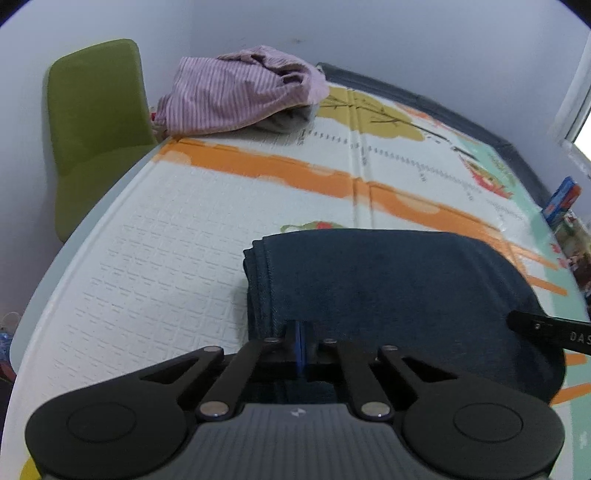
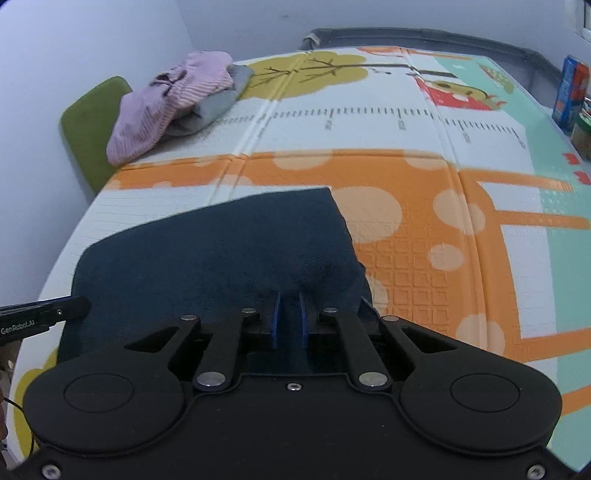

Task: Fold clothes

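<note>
Only the right view shows cloth [image 2: 221, 251] pinched in the right gripper [image 2: 290, 317]; the left gripper [image 1: 300, 345] is closed, any grip hidden.

Pale walls [image 1: 369, 33], green chair [image 1: 96, 122], patterned mat [image 2: 424, 206].

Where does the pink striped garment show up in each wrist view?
Left wrist: pink striped garment at top centre-left, piled at the mat's far edge, right of the green chair.
Right wrist: the garment at upper left, over a grey cloth.
Shared landmark: the green chair beside it.
</note>
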### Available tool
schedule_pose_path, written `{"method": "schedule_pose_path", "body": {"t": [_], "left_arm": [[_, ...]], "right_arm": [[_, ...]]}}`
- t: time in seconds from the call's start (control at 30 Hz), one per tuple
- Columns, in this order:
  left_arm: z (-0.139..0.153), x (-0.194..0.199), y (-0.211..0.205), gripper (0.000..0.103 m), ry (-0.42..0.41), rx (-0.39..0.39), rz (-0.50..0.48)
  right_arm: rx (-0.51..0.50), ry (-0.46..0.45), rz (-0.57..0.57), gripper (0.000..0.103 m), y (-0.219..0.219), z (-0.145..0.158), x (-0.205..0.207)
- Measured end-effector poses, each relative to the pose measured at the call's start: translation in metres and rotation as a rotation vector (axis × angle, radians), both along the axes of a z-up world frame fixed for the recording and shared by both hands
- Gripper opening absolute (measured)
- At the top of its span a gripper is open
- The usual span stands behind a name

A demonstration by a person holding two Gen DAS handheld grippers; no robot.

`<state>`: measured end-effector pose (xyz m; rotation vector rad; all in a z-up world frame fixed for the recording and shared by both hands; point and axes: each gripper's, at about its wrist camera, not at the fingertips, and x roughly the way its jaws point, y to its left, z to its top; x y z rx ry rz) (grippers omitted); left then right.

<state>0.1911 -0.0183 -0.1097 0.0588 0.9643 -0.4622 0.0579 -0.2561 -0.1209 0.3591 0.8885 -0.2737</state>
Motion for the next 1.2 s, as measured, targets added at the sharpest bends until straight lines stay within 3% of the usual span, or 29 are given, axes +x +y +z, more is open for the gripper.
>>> {"method": "schedule_pose_path", "body": {"t": [0.17, 0.37, 0.5, 0.6, 0.7, 0.93, 1.03, 1.2], "left_arm": [[-0.004, 0.0, -0.006, 0.003, -0.013, 0.028, 0.006], [0.004, 0.008, 0.009, 0.003, 0.062, -0.05, 0.04], [0.021, -0.001, 0.013, 0.01, 0.036, -0.057, 0.037], [0.032, -0.016, 0.01, 0.014, 0.01, -0.08, -0.003], [0.037, -0.036, 0.004, 0.015, 0.005, -0.107, -0.067], [0.021, -0.079, -0.018, 0.016, 0.041, -0.147, -0.236], [0.009, -0.094, -0.026, 0.016, 0.052, -0.123, -0.293], [-0.018, -0.091, -0.026, 0.01, 0.067, -0.034, -0.242]], "right_arm": [[-0.002, 0.013, -0.017, 0.007, -0.002, -0.01, 0.003], [0.12, 0.006, -0.094, 0.007, -0.018, -0.005, -0.001], [0.203, -0.104, -0.13, 0.009, -0.024, 0.02, -0.018], [0.197, -0.147, -0.103, 0.009, -0.017, 0.038, -0.03], [0.147, -0.126, -0.062, 0.009, -0.001, 0.047, -0.039], [0.185, -0.065, -0.013, 0.009, 0.03, 0.033, -0.057], [0.221, -0.039, 0.011, 0.009, 0.043, 0.02, -0.058], [0.193, 0.006, 0.011, 0.006, 0.052, 0.0, -0.054]]}}
